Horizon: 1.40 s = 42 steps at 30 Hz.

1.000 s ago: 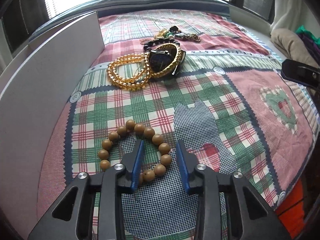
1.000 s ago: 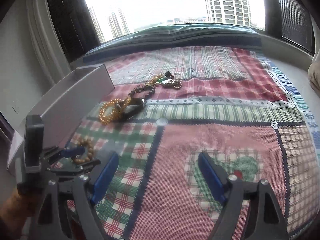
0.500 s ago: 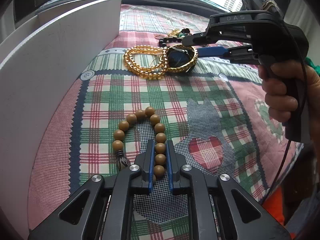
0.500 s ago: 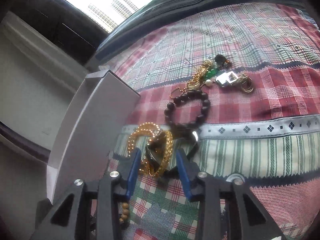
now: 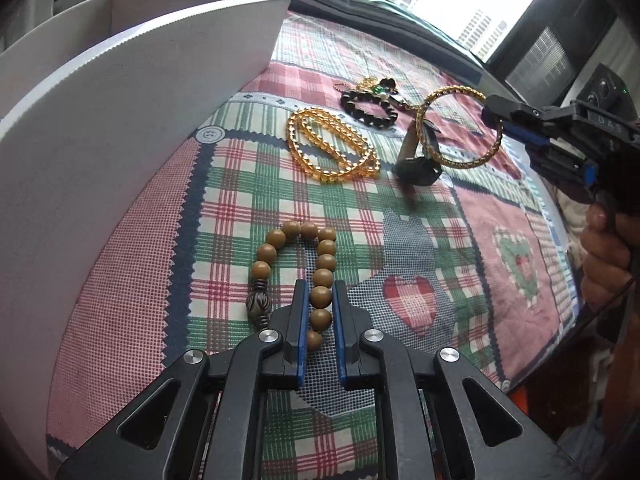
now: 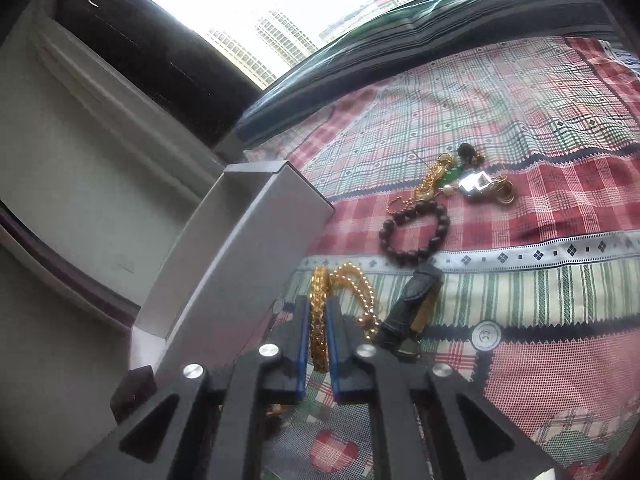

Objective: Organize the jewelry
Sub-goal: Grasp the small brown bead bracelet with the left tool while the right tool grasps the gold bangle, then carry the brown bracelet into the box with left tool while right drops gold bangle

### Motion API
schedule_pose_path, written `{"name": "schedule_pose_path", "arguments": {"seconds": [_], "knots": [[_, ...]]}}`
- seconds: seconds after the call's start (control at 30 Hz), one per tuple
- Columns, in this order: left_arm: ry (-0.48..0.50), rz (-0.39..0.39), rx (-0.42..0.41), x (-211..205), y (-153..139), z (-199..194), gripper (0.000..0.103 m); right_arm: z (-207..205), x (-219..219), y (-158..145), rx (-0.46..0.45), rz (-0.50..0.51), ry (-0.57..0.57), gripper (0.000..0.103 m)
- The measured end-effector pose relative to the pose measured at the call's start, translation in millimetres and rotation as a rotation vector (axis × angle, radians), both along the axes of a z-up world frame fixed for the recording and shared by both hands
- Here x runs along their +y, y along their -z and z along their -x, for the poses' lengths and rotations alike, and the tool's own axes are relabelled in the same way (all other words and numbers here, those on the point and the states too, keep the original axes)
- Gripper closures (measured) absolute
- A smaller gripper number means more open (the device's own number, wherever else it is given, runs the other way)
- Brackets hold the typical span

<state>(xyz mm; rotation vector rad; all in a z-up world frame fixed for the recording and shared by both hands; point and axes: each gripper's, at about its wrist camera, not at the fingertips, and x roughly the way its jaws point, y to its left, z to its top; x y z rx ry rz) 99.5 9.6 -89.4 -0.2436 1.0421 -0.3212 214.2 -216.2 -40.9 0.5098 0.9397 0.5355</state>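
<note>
Patchwork plaid bedspread (image 5: 248, 184) below a bright window with tower blocks outside; a white open box (image 5: 120, 128) stands along the left of the left-wrist frame.

Left gripper (image 5: 320, 304), bottom centre of its own view: jaws nearly together, pads pressing on the tan wooden bead bracelet (image 5: 298, 264), whose loop lies on the cloth just ahead, beside the box wall.

Right gripper (image 6: 318, 332), seen from the left-wrist view at right edge with a person's hand (image 5: 604, 256) on the handle: its jaws have just been closing and now pinch the gold bangle (image 5: 460, 128), which stands raised off the spread. A black watch (image 5: 416, 164) hangs threaded through the bangle, its lower end touching the cloth.

Amber bead strand (image 5: 332, 148) lies mid-frame; dark bead bracelet (image 6: 416, 236) and a tangle of small gold pieces (image 6: 460, 180) sit beyond it.

Step in hand, as judged: both pieces gripped, pick-up stage. Next move likely calls for carrying each over the box rim and releasing inside; the watch may ride along or drop free of the bangle.
</note>
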Motion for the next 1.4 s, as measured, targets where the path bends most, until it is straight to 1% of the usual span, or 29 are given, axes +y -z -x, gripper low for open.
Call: {"name": "schedule_pose_path", "arguments": {"seconds": [0.13, 0.23, 0.3, 0.4, 0.5, 0.63, 0.8, 0.9, 0.97, 1.07, 1.17, 1.27, 1.33, 1.4], "knots": [[-0.013, 0.043, -0.008, 6.4, -11.0, 4.9, 0.094, 22.1, -20.0, 6.0, 0.039, -0.062, 0.003, 0.095], [-0.026, 0.071, -0.029, 10.7, -25.9, 8.6, 0.094, 37.4, -29.7, 1.6, 0.032, -0.114, 0.005, 0.095], [-0.033, 0.092, -0.047, 14.2, -37.8, 11.9, 0.094, 44.9, -29.6, -4.6, 0.012, -0.113, -0.001, 0.095], [-0.048, 0.103, -0.081, 20.7, -54.8, 16.2, 0.094, 51.7, -22.3, -10.3, -0.009, -0.08, -0.014, 0.094], [-0.063, 0.133, -0.099, 30.5, -70.4, 23.2, 0.094, 56.9, -13.7, -16.1, -0.026, -0.083, -0.036, 0.095], [-0.082, 0.186, -0.132, 48.0, -96.4, 34.3, 0.094, 62.8, 6.3, -30.9, -0.062, -0.076, -0.084, 0.094], [-0.143, 0.222, -0.222, 86.2, -141.5, 56.0, 0.094, 65.9, 48.3, -52.5, -0.124, -0.054, -0.163, 0.095], [-0.213, 0.19, -0.29, 118.9, -167.9, 70.0, 0.094, 66.3, 82.3, -70.2, -0.179, -0.037, -0.226, 0.095], [-0.266, 0.139, -0.32, 139.4, -177.5, 73.3, 0.094, 62.8, 106.3, -80.4, -0.198, -0.044, -0.273, 0.095], [-0.357, 0.066, -0.309, 171.7, -175.2, 66.2, 0.094, 53.3, 148.7, -91.1, -0.213, -0.041, -0.343, 0.095], [-0.445, 0.022, -0.251, 202.9, -154.0, 49.0, 0.094, 38.4, 197.5, -89.2, -0.191, -0.026, -0.424, 0.095], [-0.519, -0.024, -0.189, 230.1, -128.2, 36.7, 0.094, 25.7, 251.0, -76.9, -0.164, 0.024, -0.498, 0.095], [-0.555, -0.05, -0.147, 244.3, -111.5, 31.6, 0.094, 17.4, 283.0, -62.1, -0.138, 0.059, -0.537, 0.095], [-0.588, -0.071, -0.113, 257.0, -96.5, 30.7, 0.094, 10.0, 309.7, -44.5, -0.094, 0.073, -0.577, 0.095]]}}
